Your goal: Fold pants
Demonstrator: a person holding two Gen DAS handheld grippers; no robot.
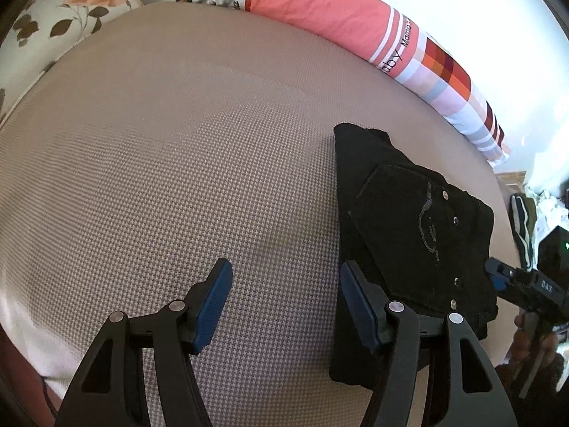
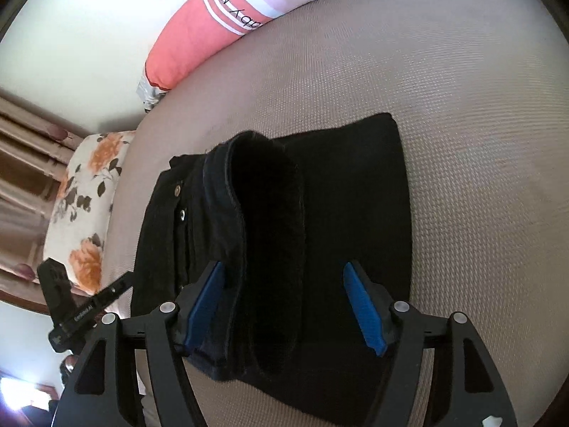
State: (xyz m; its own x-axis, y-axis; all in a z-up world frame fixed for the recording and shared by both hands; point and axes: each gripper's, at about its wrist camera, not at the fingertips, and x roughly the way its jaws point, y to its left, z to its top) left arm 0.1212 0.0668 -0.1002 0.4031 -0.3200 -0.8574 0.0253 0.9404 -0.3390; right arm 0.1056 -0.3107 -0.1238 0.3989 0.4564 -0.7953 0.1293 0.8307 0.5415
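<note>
Your left gripper [image 1: 284,302] hovers spread wide over the mattress [image 1: 177,178], the one folded pair of pants [image 1: 409,220] off its right finger; your right gripper [image 2: 284,306] gapes above them.

Beige woven-texture mattress [image 1: 177,178] fills most of the view. Long coral-pink bolster w/ checked end [image 1: 338,14] lies along its far edge, vs. plain white wall [image 2: 71,35]. White pillow w/ orange roses [image 2: 85,213] at mattress corner; brown curtains [image 2: 21,163] beyond. Bright daylight.
</note>
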